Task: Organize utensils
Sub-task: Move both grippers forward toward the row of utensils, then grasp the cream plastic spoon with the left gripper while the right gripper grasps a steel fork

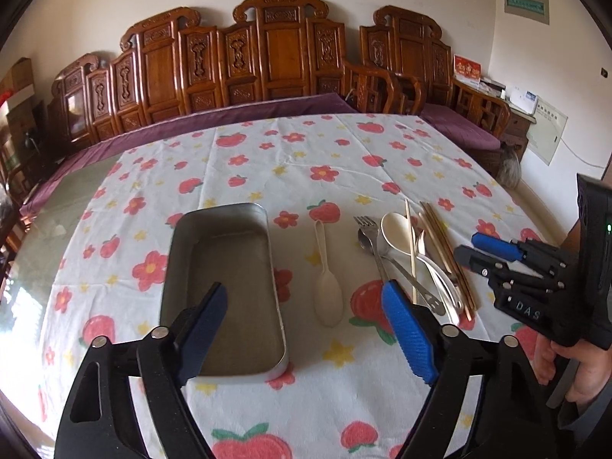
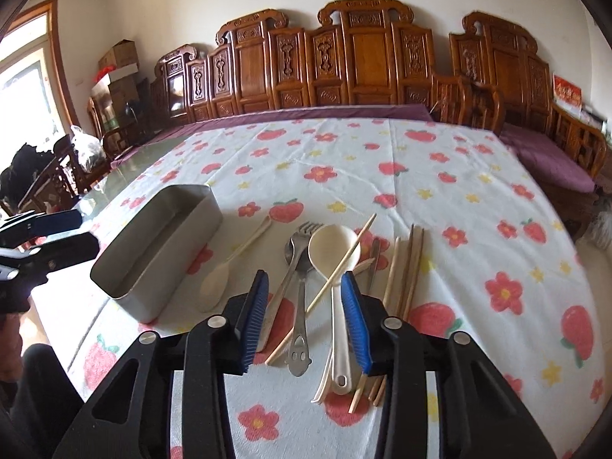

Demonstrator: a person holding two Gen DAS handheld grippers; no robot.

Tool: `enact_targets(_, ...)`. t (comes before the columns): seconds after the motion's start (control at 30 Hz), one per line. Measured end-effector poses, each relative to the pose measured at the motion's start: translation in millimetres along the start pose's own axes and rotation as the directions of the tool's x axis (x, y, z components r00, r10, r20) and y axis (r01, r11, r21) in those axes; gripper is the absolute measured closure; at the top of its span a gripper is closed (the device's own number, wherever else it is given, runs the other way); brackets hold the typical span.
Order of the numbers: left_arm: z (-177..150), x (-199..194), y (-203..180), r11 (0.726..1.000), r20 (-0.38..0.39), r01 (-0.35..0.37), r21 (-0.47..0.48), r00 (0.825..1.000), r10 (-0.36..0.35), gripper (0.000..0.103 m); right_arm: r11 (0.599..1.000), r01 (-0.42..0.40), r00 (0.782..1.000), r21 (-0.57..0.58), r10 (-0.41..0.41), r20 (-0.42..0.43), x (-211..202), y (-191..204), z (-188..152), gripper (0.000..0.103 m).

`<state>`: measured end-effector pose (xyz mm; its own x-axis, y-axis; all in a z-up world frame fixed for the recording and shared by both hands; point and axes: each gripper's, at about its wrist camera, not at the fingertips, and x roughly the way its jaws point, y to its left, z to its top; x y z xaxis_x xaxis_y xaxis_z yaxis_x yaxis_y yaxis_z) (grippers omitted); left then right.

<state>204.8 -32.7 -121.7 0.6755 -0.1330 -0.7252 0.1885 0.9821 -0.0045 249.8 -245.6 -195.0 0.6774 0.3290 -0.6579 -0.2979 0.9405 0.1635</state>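
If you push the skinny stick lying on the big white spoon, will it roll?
Probably. The thin bamboo skewer looks round and light, and it rests slanted across the white ladle spoon, so a nudge would likely make it slide or roll off.

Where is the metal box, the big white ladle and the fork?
metal box (image 1: 223, 287), left wrist view, on its bare floor.
big white ladle (image 2: 333, 249), right wrist view, on its bowl.
fork (image 2: 309, 228), right wrist view, on its prongs.
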Motion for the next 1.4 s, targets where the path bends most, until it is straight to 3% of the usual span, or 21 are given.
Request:
enact_targets(0.17,13,44,-9,1.0,-0.06,0.02,0.006,0.998,-0.019,0.038,0.999,-0.037,0.999,0.039,0.039,-0.038,21,-9,-12,0.069)
enact_targets(0.3,16,79,-18,1.0,-0.115,0.021,0.013,0.993,-0.02,0.04,0.998,-0.052,0.997,0.038,0.054,-0.051,27,-8,-16,0.069)
enact_targets(0.53,10,137,-23,1.0,-0.252,0.011,0.011,0.968,-0.008,0.059,0.998,-0.031,0.999,0.054,0.033,-0.041,21,-18,-25,0.069)
enact_targets(0.67,12,149,-26,0.999,-0.277,0.001,0.036,0.961,0.009,0.064,0.998,-0.007,0.998,0.059,0.01,-0.067,21,-22,-30,0.069)
enact_targets(0.8,14,159,-30,0.995,-0.29,-0.051,0.084,0.954,0.074,0.07,0.999,-0.004,0.998,0.04,0.006,-0.07,21,-17,-24,0.069)
enact_targets(0.87,17,166,-31,0.997,-0.322,-0.022,0.071,0.946,0.043,0.081,1.0,-0.005,0.998,0.026,0.007,-0.07,21,-14,-21,0.069)
enact_targets(1.0,18,172,-34,0.993,-0.334,-0.032,0.11,0.94,0.067,0.085,1.0,-0.014,0.998,0.001,0.014,-0.063,20,-7,-12,0.069)
enact_targets(1.07,20,174,-35,0.994,-0.348,-0.023,0.11,0.935,0.06,0.095,1.0,-0.016,0.998,-0.009,0.015,-0.065,21,-3,-8,0.069)
enact_targets(1.13,22,175,-35,0.993,-0.358,-0.024,0.117,0.932,0.064,0.096,1.0,-0.021,0.997,-0.022,0.019,-0.069,23,1,-5,0.069)
enact_targets(1.27,22,164,-32,0.99,-0.338,-0.02,0.139,0.939,0.066,0.097,0.999,-0.041,0.996,-0.03,0.039,-0.078,28,8,0,0.069)
enact_targets(1.4,24,141,-20,0.997,-0.301,0.018,0.068,0.954,0.003,0.097,0.997,-0.06,0.993,-0.038,0.056,-0.099,40,19,3,0.069)
